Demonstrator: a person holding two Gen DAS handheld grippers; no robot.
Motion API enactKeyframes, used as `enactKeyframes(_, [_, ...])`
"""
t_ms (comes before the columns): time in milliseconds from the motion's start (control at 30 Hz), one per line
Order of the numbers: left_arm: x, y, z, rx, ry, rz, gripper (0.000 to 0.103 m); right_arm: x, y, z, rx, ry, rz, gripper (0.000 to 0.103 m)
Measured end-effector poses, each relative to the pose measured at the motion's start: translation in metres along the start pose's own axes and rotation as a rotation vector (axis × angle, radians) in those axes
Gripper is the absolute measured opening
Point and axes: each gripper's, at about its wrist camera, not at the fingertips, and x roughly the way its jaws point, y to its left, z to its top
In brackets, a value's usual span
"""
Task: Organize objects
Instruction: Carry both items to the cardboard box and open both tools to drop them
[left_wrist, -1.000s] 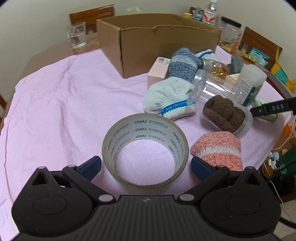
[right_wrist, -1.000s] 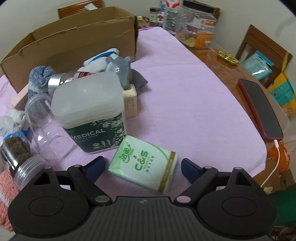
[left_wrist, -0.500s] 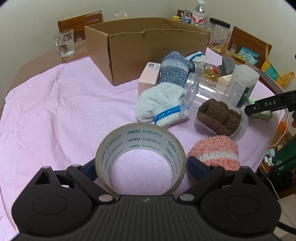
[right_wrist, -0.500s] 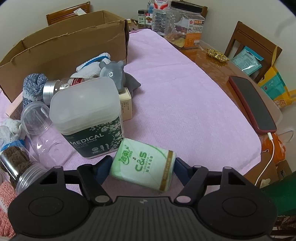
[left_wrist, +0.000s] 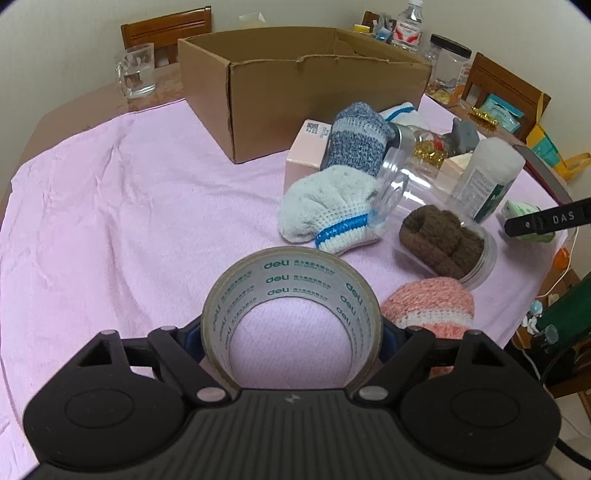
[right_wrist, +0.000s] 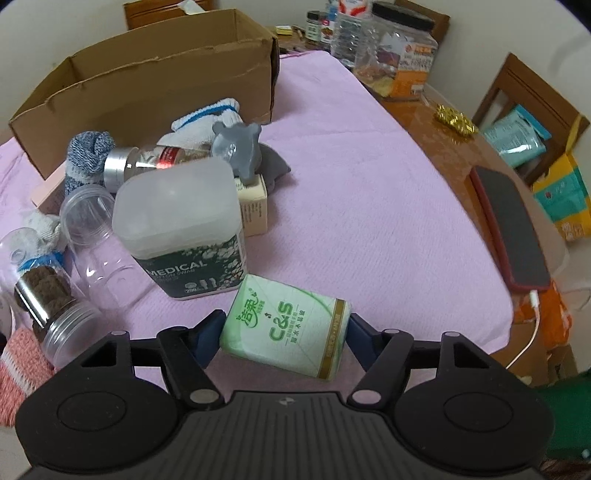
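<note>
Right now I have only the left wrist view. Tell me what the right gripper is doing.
Observer: The right gripper is closed on the green tissue pack, one finger on each end.
Operator: Report what lies to its right.
Observer: A phone in a red case lies at the table edge, with a cable plugged in.
Operator: Now behind the swab tub.
Observer: A grey toy animal lies across a cream carton behind the swab tub.

Glossy brown tape roll (left_wrist: 291, 317) with a printed paper core; matt corrugated cardboard box (left_wrist: 295, 92); knitted woolly socks (left_wrist: 328, 210); clear smooth plastic jars (right_wrist: 92, 236); crinkly glossy tissue pack (right_wrist: 284, 325); soft pink cloth (left_wrist: 110, 206) covering the polished wooden desk (right_wrist: 436, 147).
</note>
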Motion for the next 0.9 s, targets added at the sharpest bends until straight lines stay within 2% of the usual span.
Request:
enactKeyframes(200, [-0.011, 0.0, 0.015, -0.003, 0.013, 0.016, 0.084, -0.021, -0.012, 0.02, -0.041, -0.016, 0.014, 0.075])
enactKeyframes(333, [-0.024, 0.0, 0.035, -0.001, 0.01, 0.025, 0.084, -0.039, -0.017, 0.045, -0.076, -0.045, 0.061, 0.075])
enactKeyframes(500, [-0.035, 0.001, 0.065, -0.006, -0.016, 0.038, 0.084, -0.054, -0.005, 0.079, -0.157, -0.099, 0.112, 0.075])
enactKeyframes(567, [-0.039, 0.001, 0.082, -0.012, -0.033, 0.047, 0.084, -0.057, 0.002, 0.094, -0.195, -0.125, 0.108, 0.075])
enactKeyframes(900, [-0.026, 0.007, 0.18, -0.017, -0.144, 0.103, 0.084, -0.054, 0.04, 0.169, -0.316, -0.223, 0.28, 0.075])
